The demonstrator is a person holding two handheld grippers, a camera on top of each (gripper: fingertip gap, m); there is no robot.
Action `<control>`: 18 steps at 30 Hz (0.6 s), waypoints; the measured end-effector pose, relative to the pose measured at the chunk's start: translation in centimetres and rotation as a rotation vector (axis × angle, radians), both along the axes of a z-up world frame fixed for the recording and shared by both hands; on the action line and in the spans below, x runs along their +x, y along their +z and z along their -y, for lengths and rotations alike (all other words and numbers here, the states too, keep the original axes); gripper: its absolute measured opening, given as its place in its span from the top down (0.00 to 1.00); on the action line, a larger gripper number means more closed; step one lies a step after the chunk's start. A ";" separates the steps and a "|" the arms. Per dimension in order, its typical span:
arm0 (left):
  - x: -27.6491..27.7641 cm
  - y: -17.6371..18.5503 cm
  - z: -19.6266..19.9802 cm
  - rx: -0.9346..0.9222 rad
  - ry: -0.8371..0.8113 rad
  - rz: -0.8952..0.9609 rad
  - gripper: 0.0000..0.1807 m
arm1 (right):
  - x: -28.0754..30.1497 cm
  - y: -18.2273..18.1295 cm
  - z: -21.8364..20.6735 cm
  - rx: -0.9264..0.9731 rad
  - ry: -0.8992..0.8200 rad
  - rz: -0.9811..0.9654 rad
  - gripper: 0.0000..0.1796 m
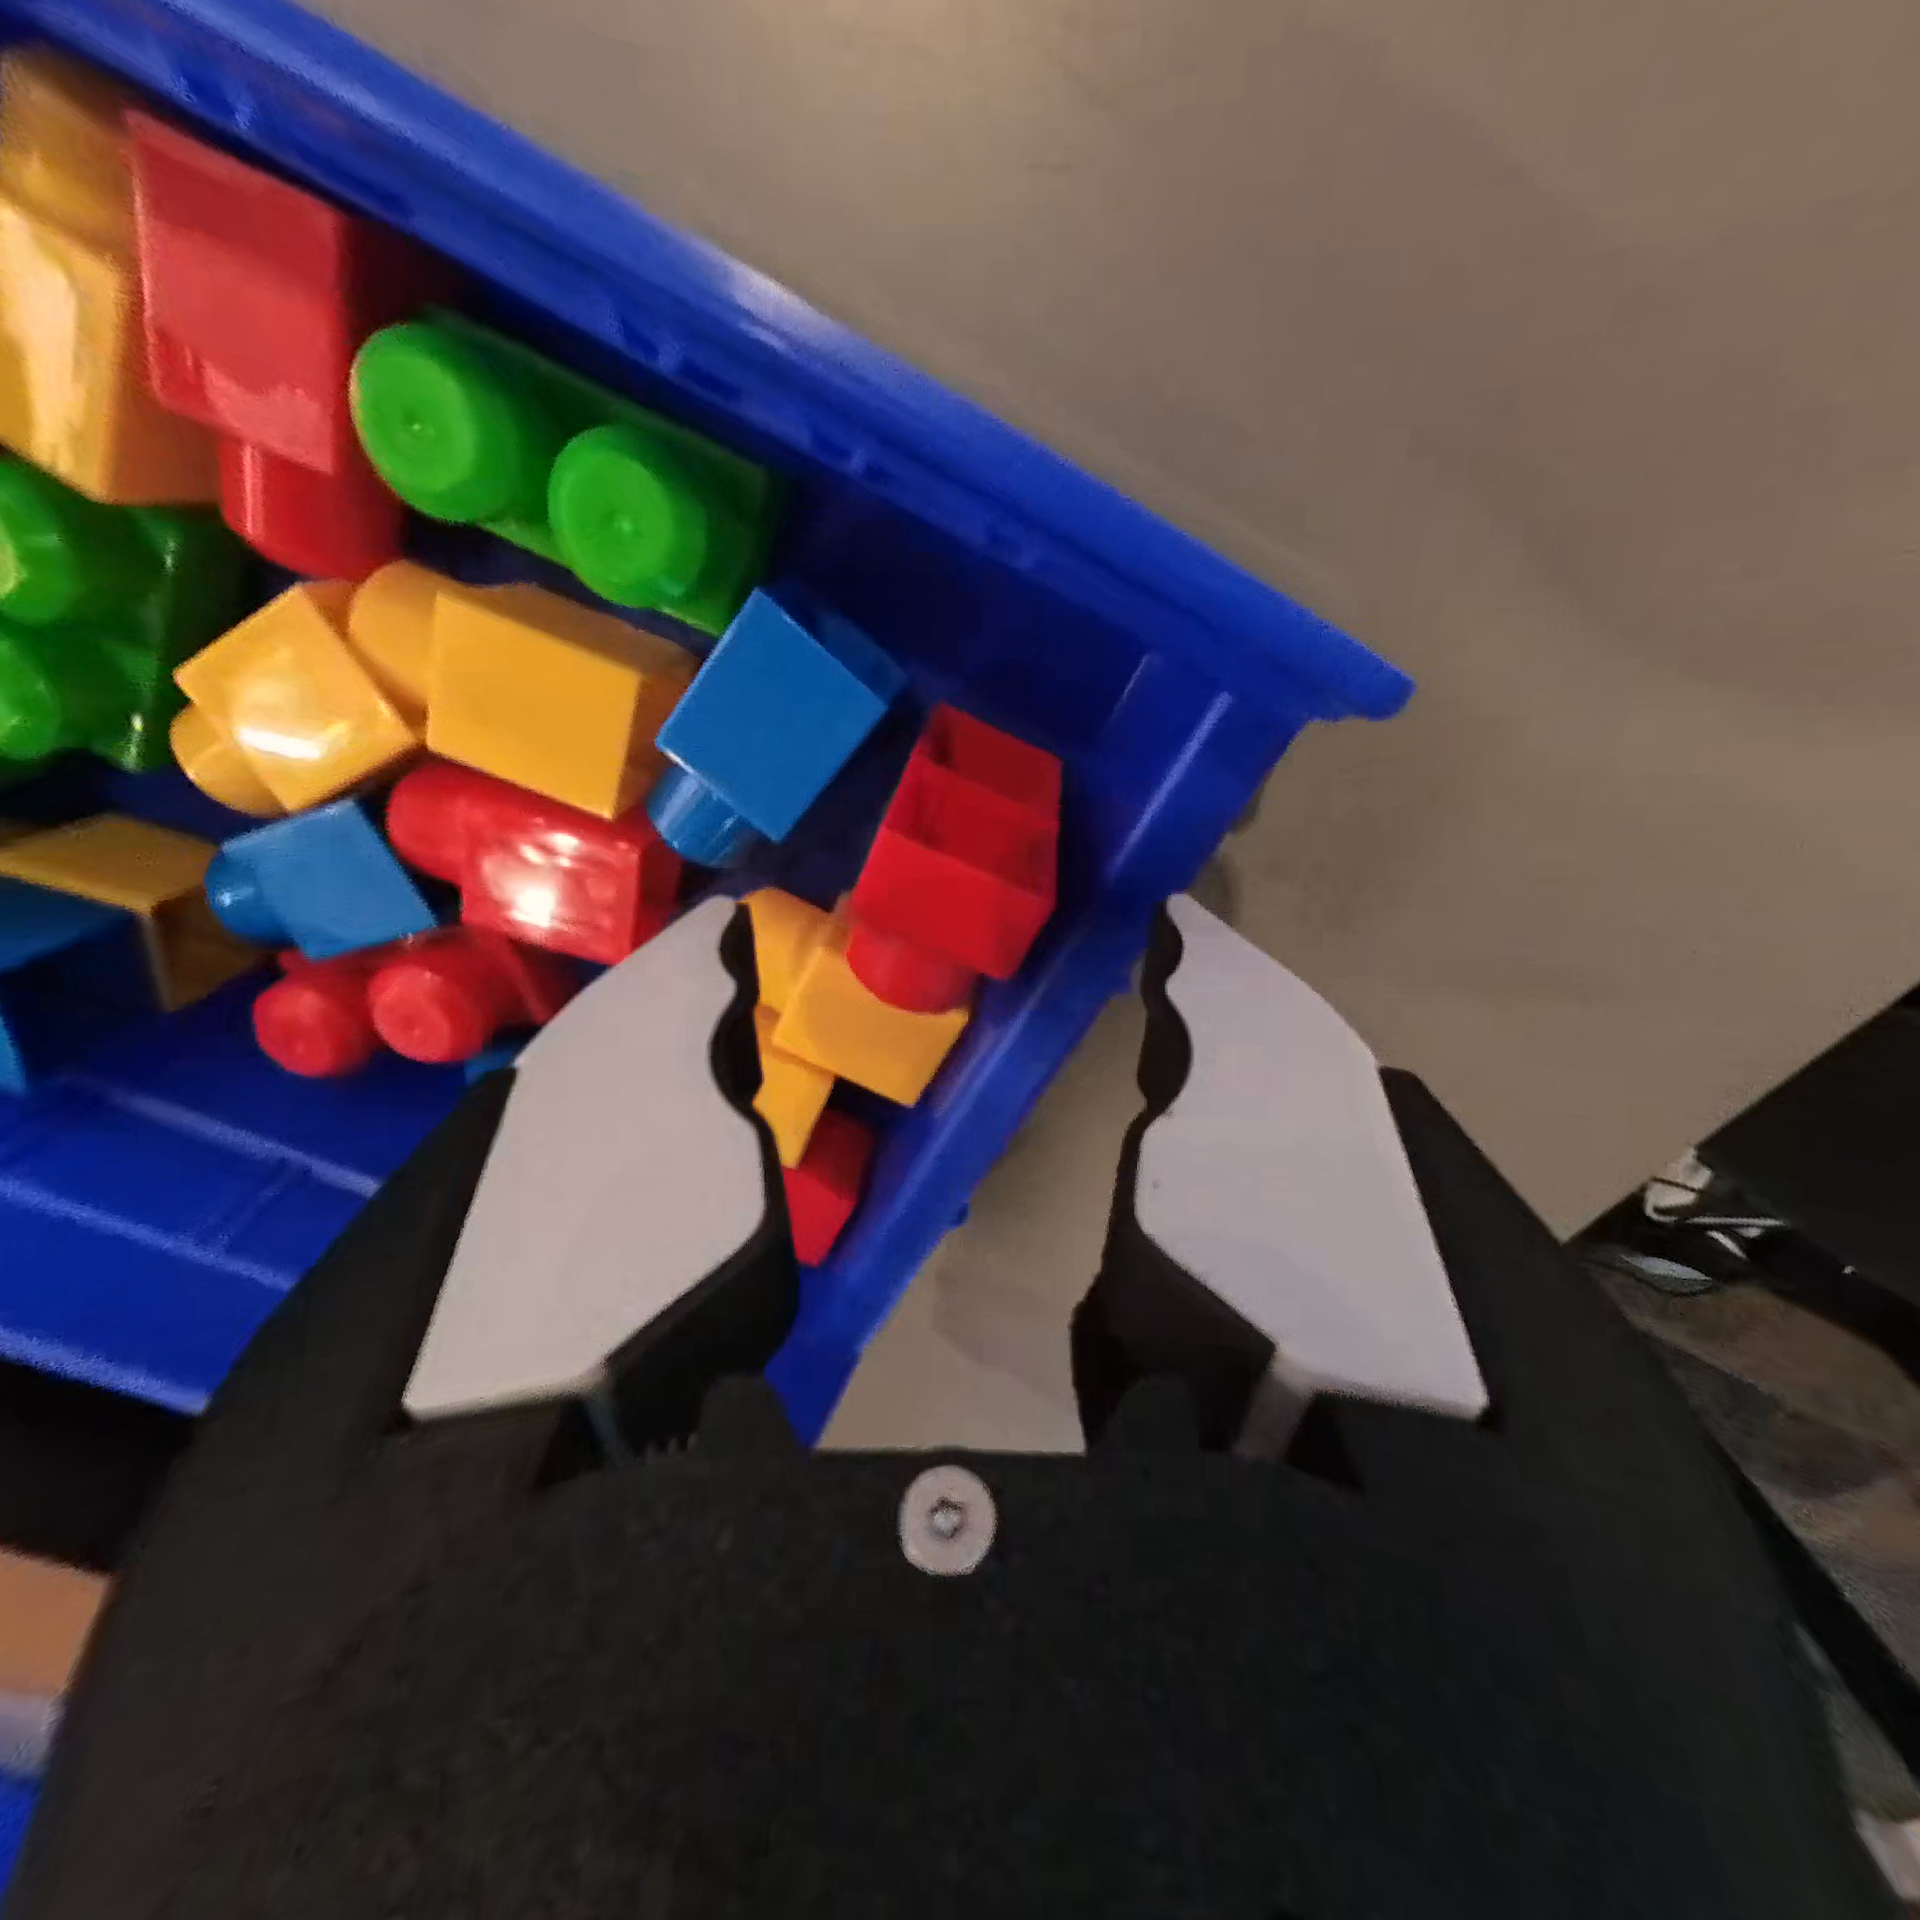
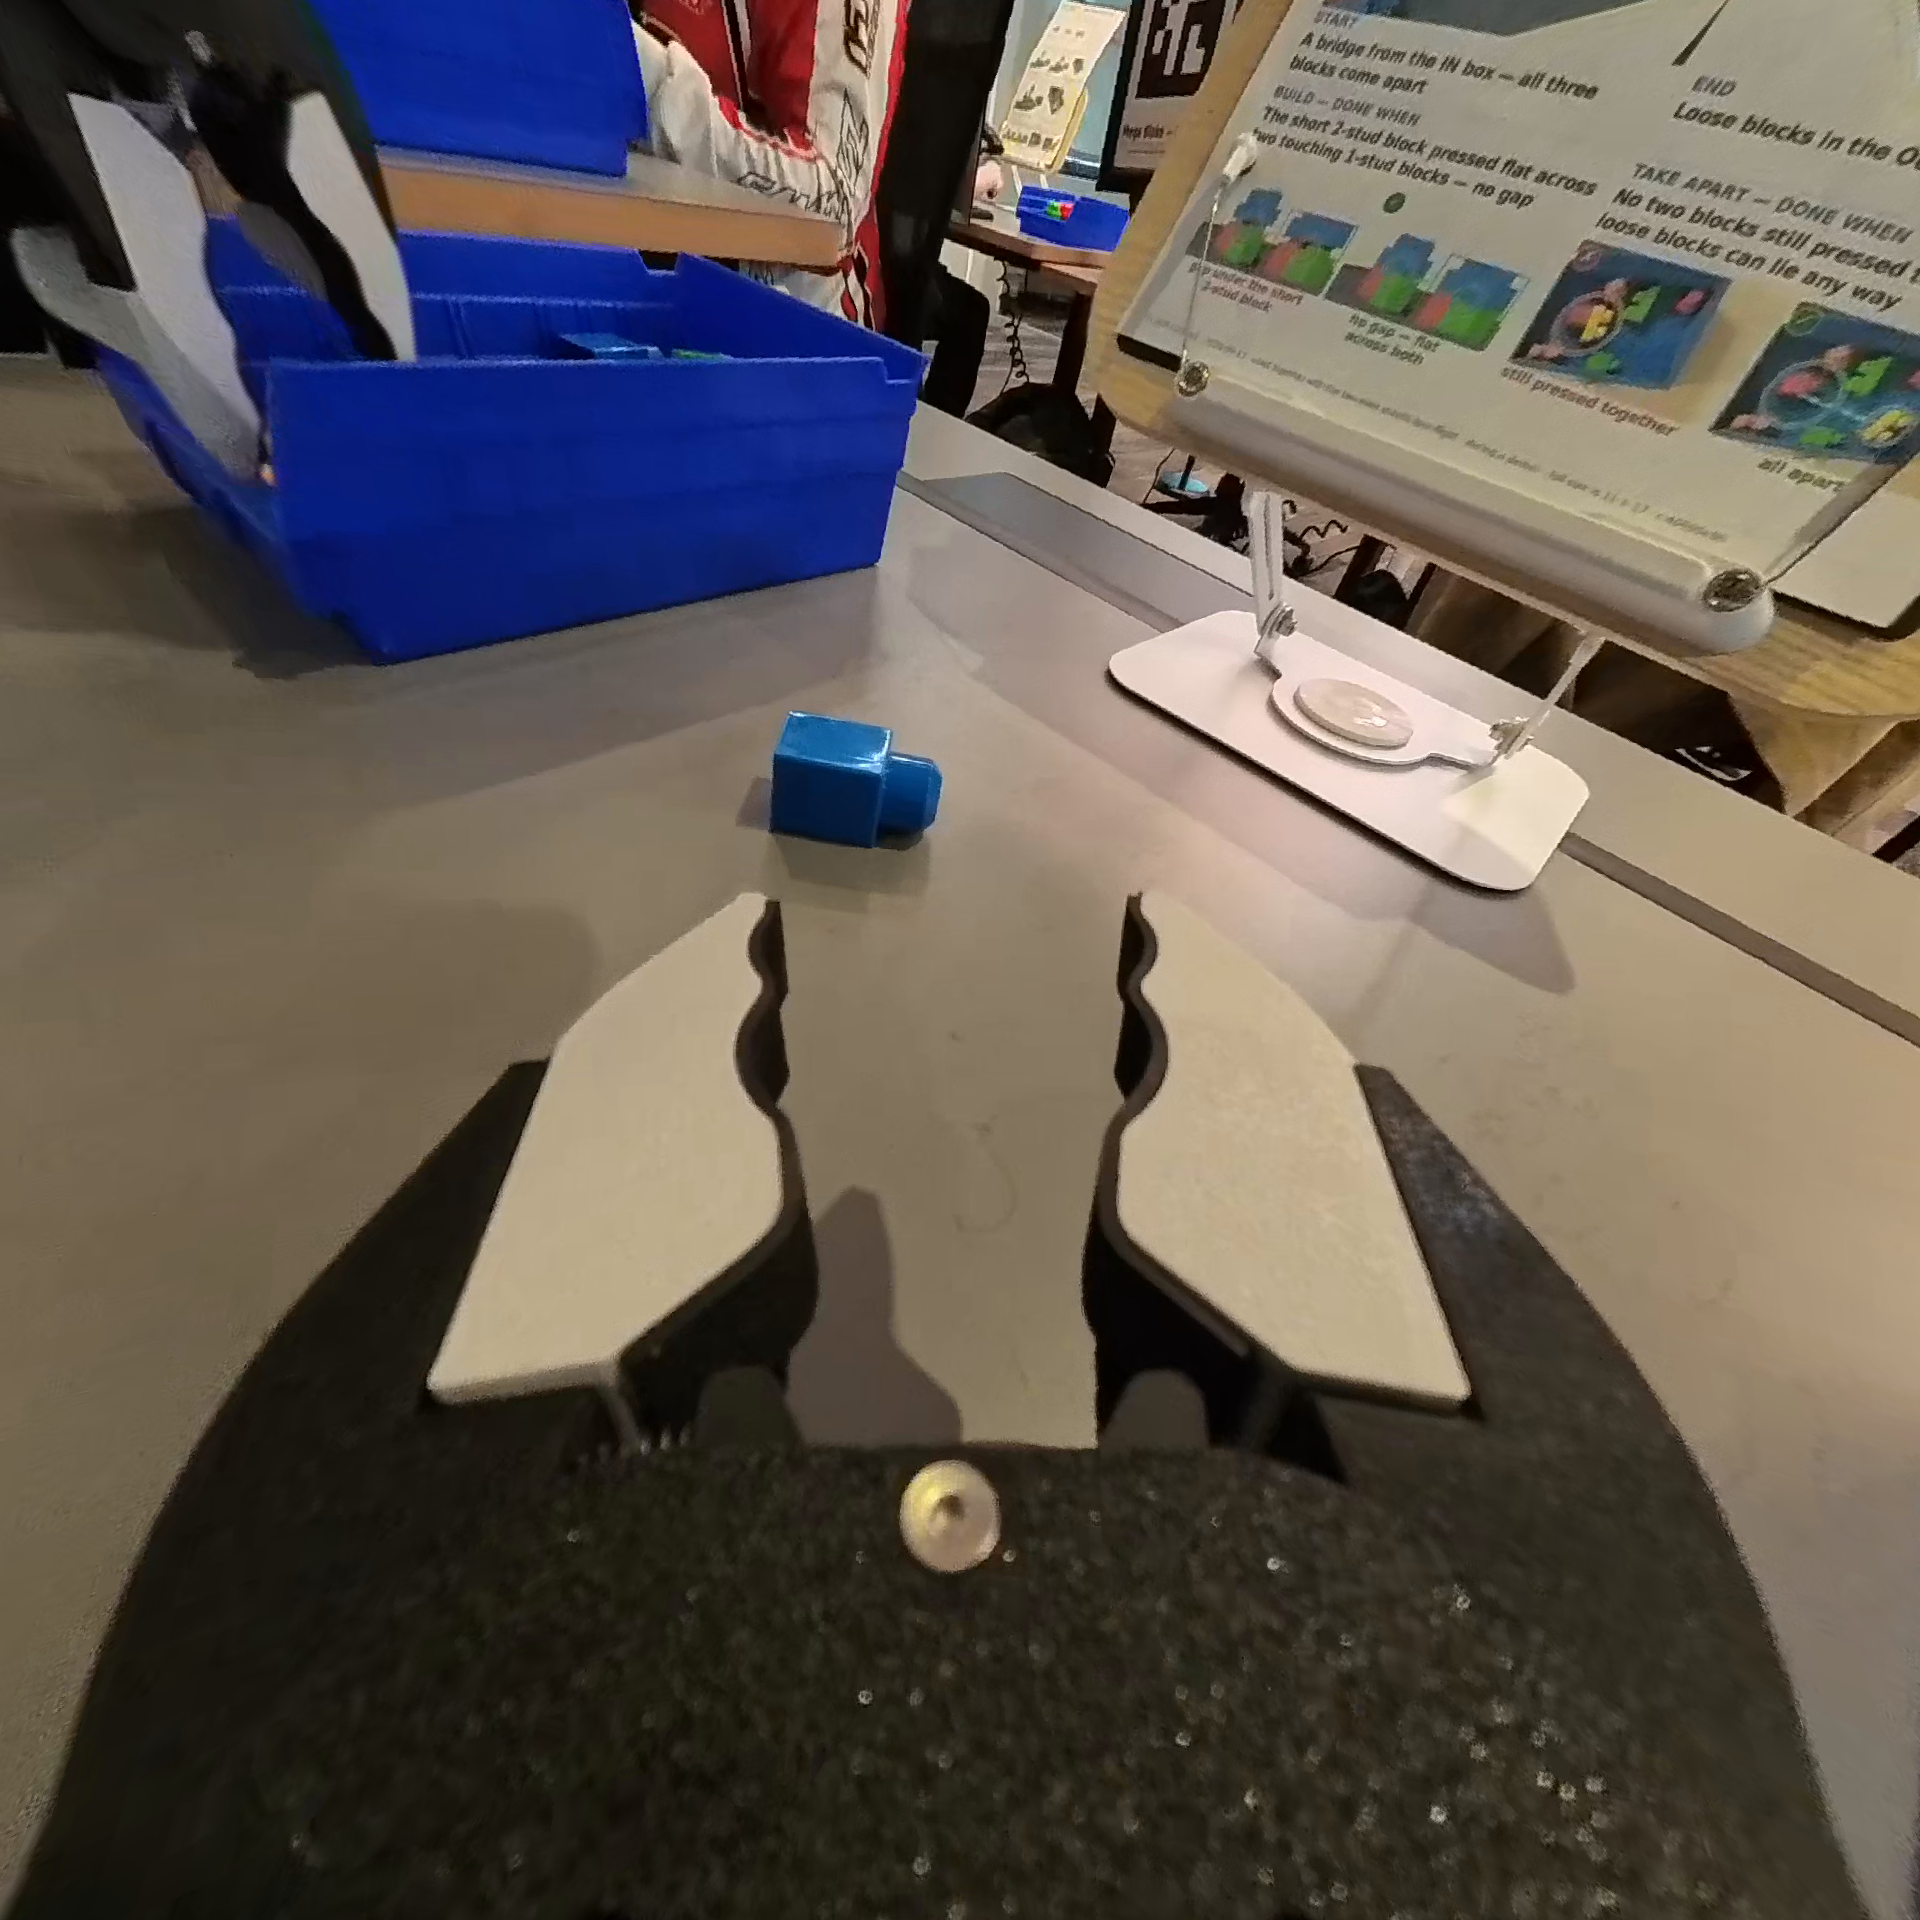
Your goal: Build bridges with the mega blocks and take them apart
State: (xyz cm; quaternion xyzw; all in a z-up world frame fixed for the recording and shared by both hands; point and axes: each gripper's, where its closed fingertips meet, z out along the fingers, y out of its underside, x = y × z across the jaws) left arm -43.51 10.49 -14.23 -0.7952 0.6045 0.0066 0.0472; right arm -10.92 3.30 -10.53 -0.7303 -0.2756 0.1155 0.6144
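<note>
In the left wrist view my left gripper (image 1: pixel 945 914) is open and empty, above the right end of a blue bin (image 1: pixel 1039 488) full of loose blocks. A red block (image 1: pixel 961 852) and a yellow block (image 1: pixel 862 1029) lie between its fingers, and a green two-stud block (image 1: pixel 551 468) lies farther in. In the right wrist view my right gripper (image 2: pixel 951 904) is open and empty, low over the grey table (image 2: pixel 312 935). A blue one-stud block (image 2: pixel 847 781) lies on its side just ahead of its fingertips. The left gripper (image 2: pixel 239 260) shows over the bin (image 2: pixel 582 499).
A white stand (image 2: pixel 1351 727) holding an instruction card (image 2: pixel 1558 229) is at the right of the table. A second blue bin (image 2: pixel 499 73) sits on a wooden shelf behind. A person in a red and white jacket (image 2: pixel 800 135) is beyond the table.
</note>
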 end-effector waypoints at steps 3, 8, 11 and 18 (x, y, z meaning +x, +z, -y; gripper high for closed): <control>0.3 -0.8 -0.6 -0.052 -0.035 0.014 0.67 | 0.0 -0.3 -0.2 -0.007 -0.005 0.017 0.66; 0.0 -1.3 -0.5 -0.100 -0.092 0.002 0.79 | 0.3 -0.6 -0.5 -0.023 -0.014 0.018 0.67; -0.5 -0.6 -0.6 -0.083 -0.105 -0.023 0.79 | 0.4 -0.7 -0.5 -0.026 -0.015 0.011 0.67; 3.8 12.5 0.2 0.128 -0.168 0.237 0.79 | 0.6 -0.5 -0.5 -0.018 -0.024 0.006 0.67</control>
